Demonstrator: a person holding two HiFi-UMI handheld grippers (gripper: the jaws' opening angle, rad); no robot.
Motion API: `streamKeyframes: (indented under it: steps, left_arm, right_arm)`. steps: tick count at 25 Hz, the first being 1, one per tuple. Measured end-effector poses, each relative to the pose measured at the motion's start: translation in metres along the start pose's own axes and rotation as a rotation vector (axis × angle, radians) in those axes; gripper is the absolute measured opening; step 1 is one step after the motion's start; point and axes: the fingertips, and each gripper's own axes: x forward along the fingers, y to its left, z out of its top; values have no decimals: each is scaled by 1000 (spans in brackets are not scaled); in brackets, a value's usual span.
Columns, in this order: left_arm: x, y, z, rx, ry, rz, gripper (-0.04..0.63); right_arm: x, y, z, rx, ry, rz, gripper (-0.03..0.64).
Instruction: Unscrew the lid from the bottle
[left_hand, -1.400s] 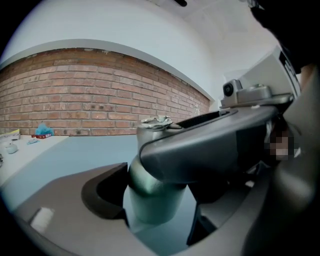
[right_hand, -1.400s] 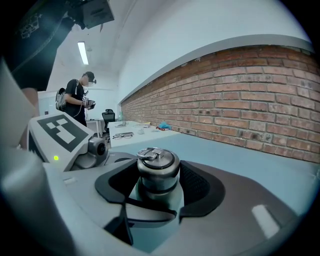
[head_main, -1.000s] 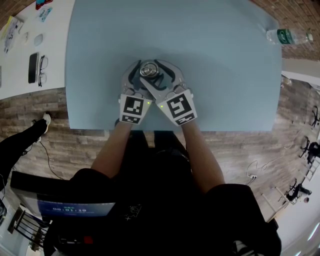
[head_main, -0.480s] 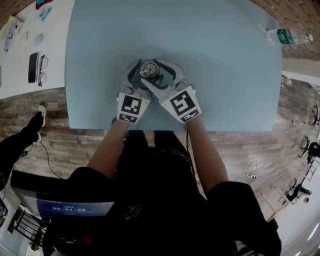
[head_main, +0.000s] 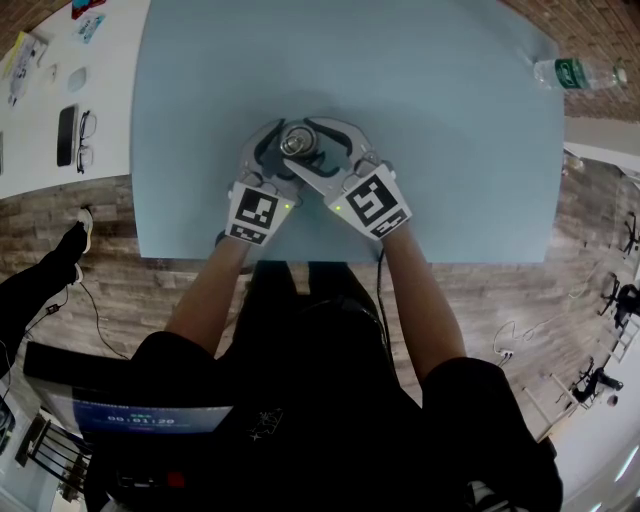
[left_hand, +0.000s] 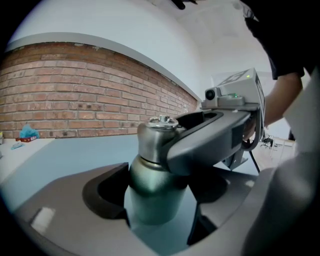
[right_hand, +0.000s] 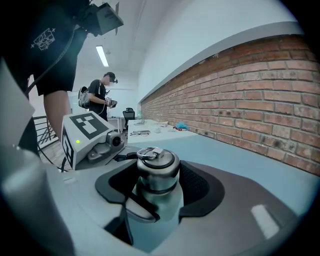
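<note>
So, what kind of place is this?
Probably an indoor lab or office workroom: a brick wall runs beside the pale blue table, a white desk holds glasses and a phone, another person stands further back.

Plastic water bottle (head_main: 578, 72), glasses (head_main: 85, 140) beside black phone (head_main: 66, 135), brick wall (left_hand: 75, 95)

right gripper (head_main: 303, 142) on lid (head_main: 296, 139) swung rear rightward, left gripper (head_main: 287, 147) on bottle (left_hand: 152, 195) swung leftward

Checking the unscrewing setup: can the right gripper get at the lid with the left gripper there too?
Seemingly yes: the right gripper closes round the lid, above the left gripper gripping the bottle body lower down.
</note>
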Motion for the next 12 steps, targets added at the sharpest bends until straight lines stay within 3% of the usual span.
streamKeyframes:
  steps: [12]
  left_arm:
    - [-2, -3, 0, 39, 11, -105, 357]
  right_arm:
    - [0, 3, 1, -35, 14, 85, 261]
